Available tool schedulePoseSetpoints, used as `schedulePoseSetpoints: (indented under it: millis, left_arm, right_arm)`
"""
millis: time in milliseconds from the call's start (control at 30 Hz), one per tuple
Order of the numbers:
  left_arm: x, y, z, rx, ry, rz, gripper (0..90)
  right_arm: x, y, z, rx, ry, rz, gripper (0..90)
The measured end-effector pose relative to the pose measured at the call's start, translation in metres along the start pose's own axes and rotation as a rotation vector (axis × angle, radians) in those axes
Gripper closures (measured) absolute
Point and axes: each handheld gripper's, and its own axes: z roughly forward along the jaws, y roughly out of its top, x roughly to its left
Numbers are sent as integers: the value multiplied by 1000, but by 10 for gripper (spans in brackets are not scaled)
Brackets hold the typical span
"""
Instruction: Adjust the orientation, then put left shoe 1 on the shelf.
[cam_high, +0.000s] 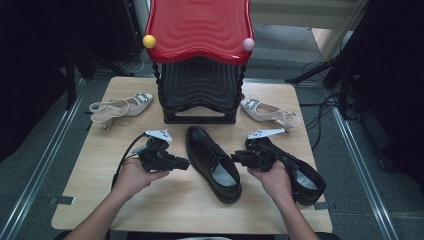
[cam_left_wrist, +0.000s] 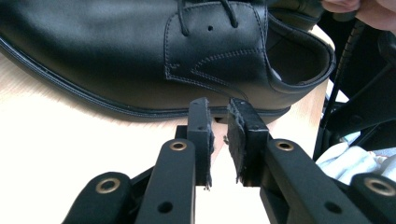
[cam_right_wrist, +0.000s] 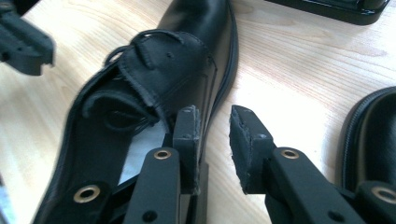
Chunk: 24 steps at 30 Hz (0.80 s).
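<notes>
A black leather lace-up shoe (cam_high: 212, 162) lies in the middle of the wooden table (cam_high: 170, 205), toe pointing away. My left gripper (cam_high: 184, 163) sits at its left side, jaws a narrow gap apart and empty. In the left gripper view the shoe's flank (cam_left_wrist: 140, 56) lies just beyond the left gripper (cam_left_wrist: 220, 105). My right gripper (cam_high: 234, 159) is at the shoe's right side, open. In the right gripper view the right gripper (cam_right_wrist: 215, 114) straddles the rim of the shoe (cam_right_wrist: 187, 56), one jaw over the opening and one over the table. A second black shoe (cam_high: 305, 177) lies under my right hand.
A red-topped rack (cam_high: 200, 27) with a black ribbed tier (cam_high: 200, 87) stands at the table's back centre. A white heeled sandal (cam_high: 122, 106) lies at back left and another white sandal (cam_high: 270, 111) at back right. The second black shoe (cam_right_wrist: 373, 135) edges the right gripper view.
</notes>
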Motion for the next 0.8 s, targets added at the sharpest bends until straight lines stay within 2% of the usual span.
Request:
schedulePoseSetpoints:
  millis: [33, 133, 233, 300, 367, 433, 533, 700, 767, 800]
  left_arm:
    - [0, 0, 0, 0, 0, 0, 776]
    - [0, 7, -3, 4, -3, 9, 797]
    - [-1, 15, -8, 4, 8, 25, 826]
    - [1, 20, -13, -8, -3, 32, 825]
    - [1, 23, -16, -19, 5, 32, 818]
    - [3, 28, -21, -26, -4, 35, 783]
    - [4, 39, -33, -35, 12, 45, 791]
    - [4, 52, -44, -46, 3, 68, 792]
    - [4, 59, -48, -56, 9, 73, 765]
    - [4, 62, -49, -66, 11, 76, 715]
  right_arm:
    - [0, 0, 0, 0, 0, 0, 719]
    - [4, -2, -15, -4, 18, 13, 708]
    - [9, -3, -23, -9, 25, 3, 696]
    - [13, -3, -26, -4, 34, -5, 685]
    - [16, -4, -28, -3, 36, -11, 683]
    - [23, -3, -30, 2, 53, -22, 642]
    - [33, 0, -32, 2, 62, -41, 623]
    - [45, 3, -36, -9, 69, -55, 603]
    - [49, 3, -34, 5, 82, -63, 602]
    - [54, 3, -29, 24, 86, -80, 603]
